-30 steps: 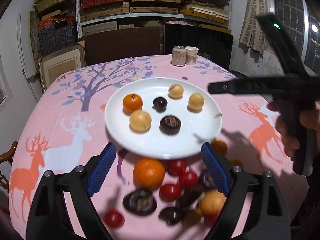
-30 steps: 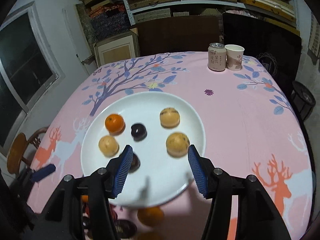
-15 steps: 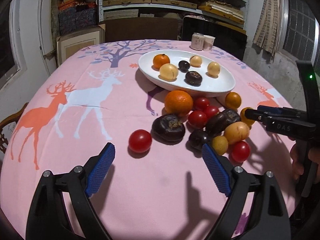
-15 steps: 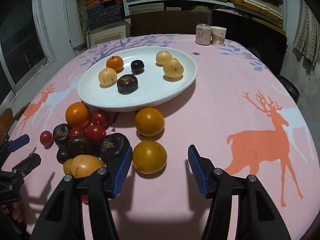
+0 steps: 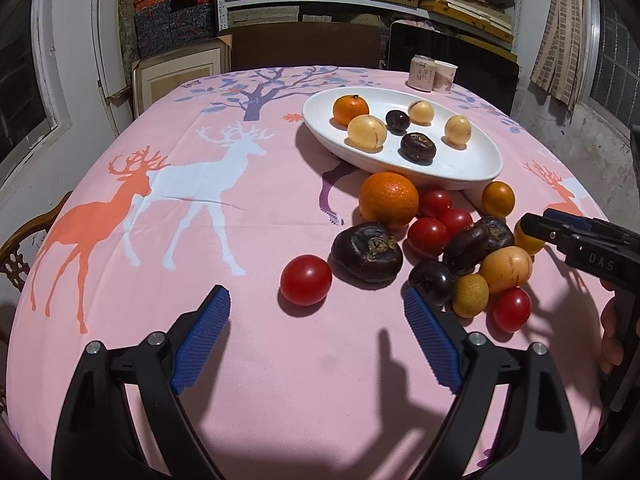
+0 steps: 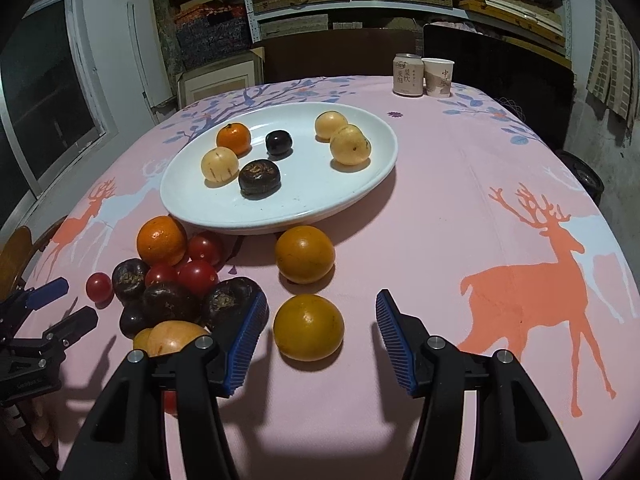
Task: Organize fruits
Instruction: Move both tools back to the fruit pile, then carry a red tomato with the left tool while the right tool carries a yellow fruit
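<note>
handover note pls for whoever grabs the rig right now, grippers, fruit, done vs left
Left gripper: jaws open, empty, aimed at a lone red tomato.
Right gripper: jaws open, empty, a yellow-orange fruit just ahead between them.
White plate: six fruits on it.
Done: those six are placed.
Left: the pile on the pink tablecloth in front of the plate: the large orange, tomatoes, dark and yellow fruits.
</note>
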A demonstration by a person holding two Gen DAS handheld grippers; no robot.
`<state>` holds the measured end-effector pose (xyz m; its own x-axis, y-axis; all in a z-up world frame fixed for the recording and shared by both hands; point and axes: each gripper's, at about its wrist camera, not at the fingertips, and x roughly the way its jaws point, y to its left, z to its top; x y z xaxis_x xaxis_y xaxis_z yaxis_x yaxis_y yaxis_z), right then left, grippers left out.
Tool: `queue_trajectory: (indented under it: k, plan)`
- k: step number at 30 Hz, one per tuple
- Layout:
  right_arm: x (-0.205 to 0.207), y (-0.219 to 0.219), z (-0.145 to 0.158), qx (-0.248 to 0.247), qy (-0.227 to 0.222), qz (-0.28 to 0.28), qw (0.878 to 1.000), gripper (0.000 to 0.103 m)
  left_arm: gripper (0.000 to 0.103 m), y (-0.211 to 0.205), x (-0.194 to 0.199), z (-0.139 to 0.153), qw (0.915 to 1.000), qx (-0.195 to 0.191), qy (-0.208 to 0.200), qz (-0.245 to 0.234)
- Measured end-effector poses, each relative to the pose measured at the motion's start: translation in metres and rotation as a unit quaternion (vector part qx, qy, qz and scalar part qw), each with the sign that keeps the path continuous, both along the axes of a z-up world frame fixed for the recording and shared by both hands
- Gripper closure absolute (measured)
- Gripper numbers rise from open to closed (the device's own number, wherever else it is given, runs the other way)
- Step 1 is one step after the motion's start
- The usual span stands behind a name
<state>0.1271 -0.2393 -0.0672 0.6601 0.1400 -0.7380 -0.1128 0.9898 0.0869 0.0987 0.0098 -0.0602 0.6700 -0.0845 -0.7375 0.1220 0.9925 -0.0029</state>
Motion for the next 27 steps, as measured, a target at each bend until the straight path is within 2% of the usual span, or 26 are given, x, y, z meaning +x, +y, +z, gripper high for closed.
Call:
queue_trajectory:
  k: [5,6,7,8,18,19,22,24,27]
  plan:
    - [0.011,-0.001,-0.009,0.003,0.032,-0.002,0.999,0.046,0.017,0.0,0.001,0.0,1.0,-0.002,0.002,0.001]
    - [0.011,-0.002,-0.01,0.014,0.033,0.002,0.999,0.049,0.017,0.0,0.001,0.0,1.0,0.0,0.0,0.001]
    - [0.011,-0.002,-0.01,0.021,0.031,0.01,0.999,0.062,0.017,-0.001,0.0,0.0,1.0,0.001,-0.001,0.001]
    - [0.009,-0.001,-0.009,0.015,0.028,0.007,0.999,0.065,0.017,-0.001,0.0,0.0,1.0,0.002,-0.001,0.001]
    - [-0.009,0.0,0.009,0.004,-0.038,0.002,0.999,0.065,0.017,-0.008,0.024,-0.007,0.9987,0.033,0.036,0.01]
    - [-0.009,0.0,0.009,0.004,-0.039,0.003,0.999,0.065,0.019,-0.007,0.028,-0.009,0.9984,0.034,0.043,0.011]
    - [-0.008,-0.004,0.009,0.013,-0.035,0.001,0.999,0.065,0.038,-0.001,0.034,-0.016,0.9976,0.02,0.066,0.006]
    - [-0.006,-0.007,0.008,0.019,-0.03,-0.002,0.999,0.064,0.052,0.001,0.033,-0.016,0.9976,0.026,0.064,0.003]
    - [-0.006,-0.007,0.007,0.02,-0.027,-0.002,0.999,0.064,0.057,0.002,0.034,-0.016,0.9977,0.028,0.061,-0.005]
